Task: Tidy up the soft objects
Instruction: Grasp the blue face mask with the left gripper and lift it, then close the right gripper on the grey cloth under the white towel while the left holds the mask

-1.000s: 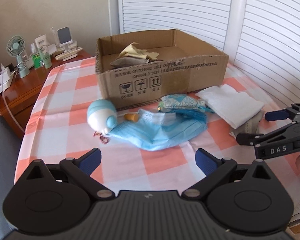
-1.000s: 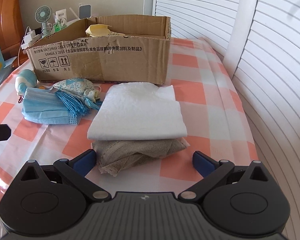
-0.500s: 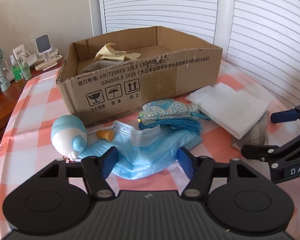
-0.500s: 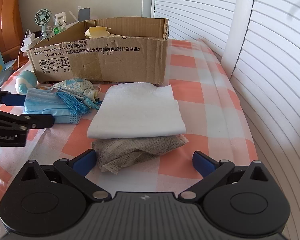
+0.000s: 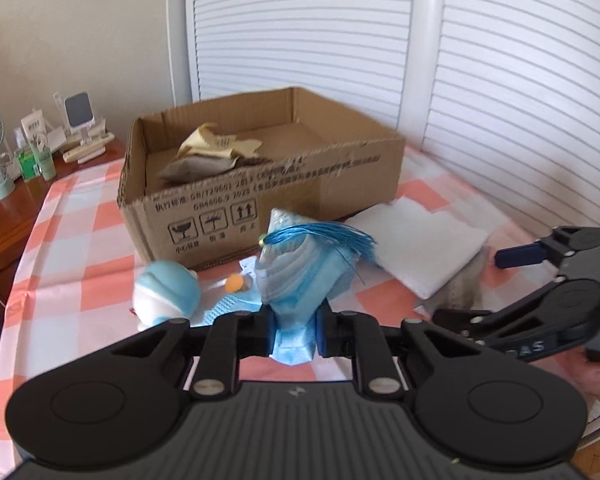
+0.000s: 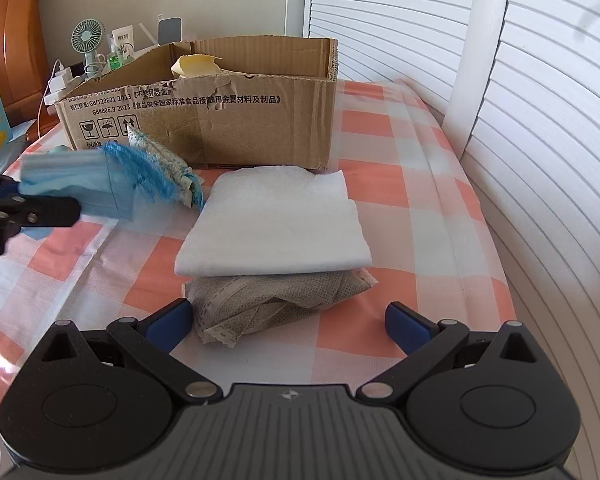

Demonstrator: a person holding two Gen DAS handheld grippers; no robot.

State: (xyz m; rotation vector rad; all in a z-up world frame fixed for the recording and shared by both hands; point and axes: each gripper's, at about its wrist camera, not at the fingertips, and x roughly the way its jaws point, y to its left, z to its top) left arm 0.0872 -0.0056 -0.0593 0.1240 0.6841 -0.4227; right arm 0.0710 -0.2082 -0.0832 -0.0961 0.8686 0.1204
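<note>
Left tongs (image 5: pixel 293 334) clamped on the blue masks (image 5: pixel 296 280), lifted off the table (image 5: pixel 80 240) with a tassel pouch (image 5: pixel 296 228) riding on top, just before the box (image 5: pixel 260 184). My right tongs (image 6: pixel 288 320) apart, over grey cloth (image 6: pixel 276 300) under the white towel (image 6: pixel 276 220).

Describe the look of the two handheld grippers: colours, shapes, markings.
Both are matte black plastic. The left gripper has a ribbed body, two round discs, silver pivot pins on angular linkage arms and blue finger pads. The right gripper is built the same; seen side-on from the left wrist, it bears white lettering ending "AS".
</note>
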